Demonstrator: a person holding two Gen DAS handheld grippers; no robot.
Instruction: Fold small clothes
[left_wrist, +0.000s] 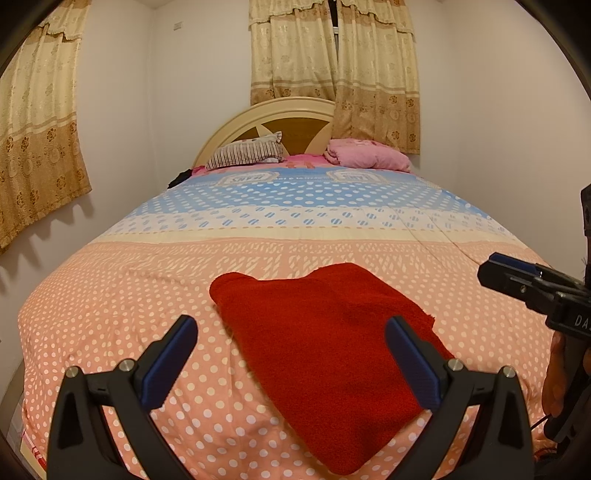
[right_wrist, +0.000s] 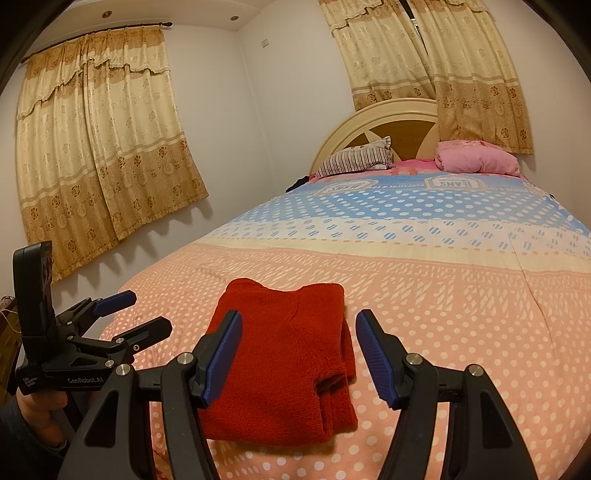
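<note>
A red fleece garment (left_wrist: 325, 332) lies folded into a flat bundle on the pink polka-dot bedspread (left_wrist: 122, 306) near the foot of the bed. In the right wrist view the same red garment (right_wrist: 291, 354) shows stacked folded layers along its right side. My left gripper (left_wrist: 291, 325) hovers over the garment's near-left part, open, nothing between its blue pads. My right gripper (right_wrist: 297, 317) hangs above the garment's near end, also open and holding nothing. Each gripper appears in the other's view: the right gripper (left_wrist: 517, 273) at the far right, the left gripper (right_wrist: 144, 310) at the lower left.
The bed runs back to a cream headboard (left_wrist: 280, 114) with a striped pillow (left_wrist: 245, 153) and a pink bundle (left_wrist: 369, 155). Beige curtains (right_wrist: 96, 147) hang on the walls. A hand (right_wrist: 40, 406) grips the left tool's handle.
</note>
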